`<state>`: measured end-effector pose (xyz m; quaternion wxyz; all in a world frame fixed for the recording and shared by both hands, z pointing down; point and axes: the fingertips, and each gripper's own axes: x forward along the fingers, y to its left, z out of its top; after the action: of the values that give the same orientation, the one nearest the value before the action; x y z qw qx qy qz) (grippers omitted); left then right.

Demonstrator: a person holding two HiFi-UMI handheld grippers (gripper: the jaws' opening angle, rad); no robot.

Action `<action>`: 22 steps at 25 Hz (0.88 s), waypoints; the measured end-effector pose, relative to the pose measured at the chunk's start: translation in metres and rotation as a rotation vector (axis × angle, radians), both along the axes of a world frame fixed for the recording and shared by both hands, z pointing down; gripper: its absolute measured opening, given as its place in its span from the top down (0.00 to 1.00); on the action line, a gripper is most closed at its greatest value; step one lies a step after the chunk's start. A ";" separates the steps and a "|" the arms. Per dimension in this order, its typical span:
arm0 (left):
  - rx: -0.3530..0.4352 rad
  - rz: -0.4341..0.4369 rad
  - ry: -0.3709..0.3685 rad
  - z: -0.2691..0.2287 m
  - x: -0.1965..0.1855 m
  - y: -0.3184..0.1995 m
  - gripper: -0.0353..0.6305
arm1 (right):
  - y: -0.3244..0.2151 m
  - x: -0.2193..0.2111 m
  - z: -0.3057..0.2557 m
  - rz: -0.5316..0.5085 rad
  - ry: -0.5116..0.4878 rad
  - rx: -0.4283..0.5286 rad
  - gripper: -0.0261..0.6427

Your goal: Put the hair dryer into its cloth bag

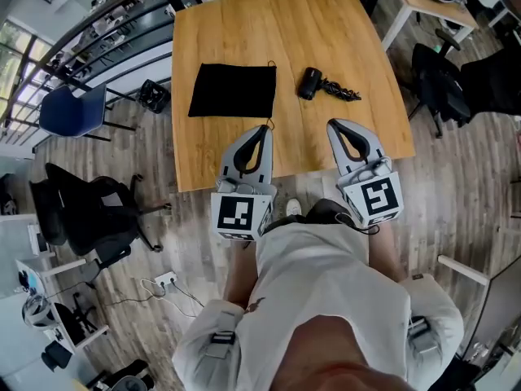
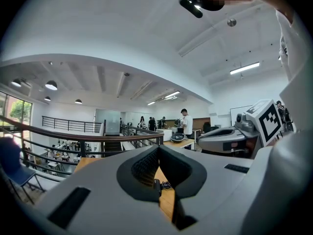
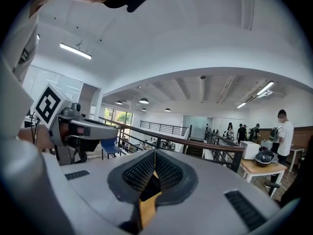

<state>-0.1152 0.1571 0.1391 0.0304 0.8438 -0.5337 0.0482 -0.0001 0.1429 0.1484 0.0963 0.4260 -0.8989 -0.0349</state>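
A black cloth bag (image 1: 232,90) lies flat on the wooden table (image 1: 244,23), left of centre. The black hair dryer (image 1: 309,82) lies to its right, its coiled cord (image 1: 342,94) trailing further right. My left gripper (image 1: 265,128) hovers over the table's near edge, just in front of the bag's right corner, shut and empty. My right gripper (image 1: 333,124) is level with it, in front of the hair dryer, shut and empty too. In the left gripper view the jaws (image 2: 158,149) meet at the tips, with a small dark object (image 2: 157,185) on the table beyond. In the right gripper view the jaws (image 3: 154,152) touch.
A blue chair (image 1: 73,111) and a black office chair (image 1: 89,210) stand left of the table. Another black chair (image 1: 444,76) stands at its right. A railing (image 1: 106,23) runs behind the table's left side. People stand at a far desk (image 2: 186,122).
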 end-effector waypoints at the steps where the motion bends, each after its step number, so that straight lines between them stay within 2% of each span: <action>1: -0.001 0.006 0.001 0.000 0.000 -0.003 0.92 | -0.003 0.000 0.001 0.005 0.001 -0.002 0.93; 11: -0.012 0.062 -0.002 0.006 0.014 -0.041 0.92 | -0.034 0.013 0.009 0.056 0.000 -0.025 0.93; 22: -0.051 0.078 -0.017 0.022 0.034 -0.098 0.92 | -0.093 0.030 0.024 0.054 0.001 -0.060 0.93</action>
<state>-0.0816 0.0589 0.1609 0.0455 0.8623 -0.4993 0.0703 0.0294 0.0503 0.1725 0.1104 0.4470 -0.8877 -0.0055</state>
